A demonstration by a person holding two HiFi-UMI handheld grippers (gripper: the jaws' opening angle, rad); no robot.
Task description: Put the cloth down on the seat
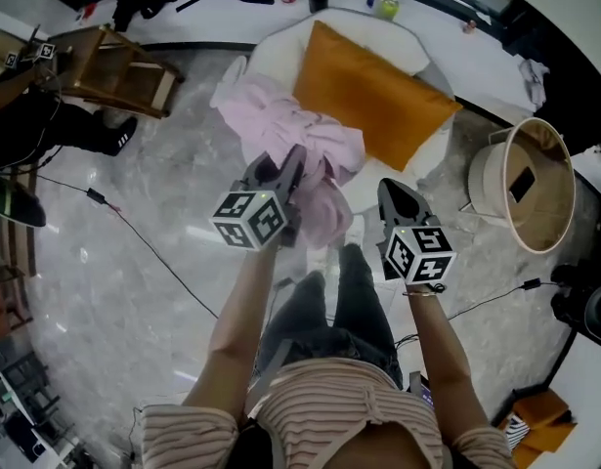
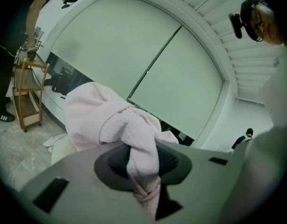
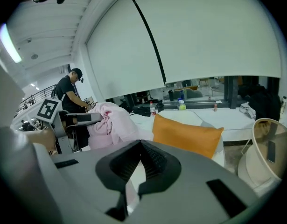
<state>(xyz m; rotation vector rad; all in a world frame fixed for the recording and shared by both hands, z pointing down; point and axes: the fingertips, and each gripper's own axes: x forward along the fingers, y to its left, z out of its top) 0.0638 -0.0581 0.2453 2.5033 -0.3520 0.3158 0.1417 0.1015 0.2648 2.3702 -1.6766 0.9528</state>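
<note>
Because the left tongs (image 2: pixel 143 158) have a twisted fold of the pink cloth (image 2: pixel 103 111) pinched between jaws that stand partly closed on it, the whole bundle answers to that one grip. The putting-down looks about to begin rather than done. Most of the cloth bunches ahead of and above the tips of the left tongs, and a short tail hangs back below them. Ahead of both tongs is the white seat (image 1: pixel 403 37), with an orange cushion (image 1: pixel 373 96) lying across it. The cloth's far part seems to rest against the seat's near-left edge, though the head view is too steep to say whether it touches or only overhangs. The right tongs (image 3: pixel 141 143), just to the right of the left pair, have their tips together with nothing between them.

To do this well, I would carry the left tongs forward and lower until the bulk of the cloth lies on bare seat beside the cushion. Left on the edge, its weight would likely drag it to the floor (image 1: pixel 134 262). Loosen the jaws only once the cloth is bearing on the seat. Then draw back along the line of the jaws, so the ribbed pads (image 2: pixel 170 160) do not catch the soft weave and pull it off. The empty right tongs could steady a stray fold if one slips.
</note>
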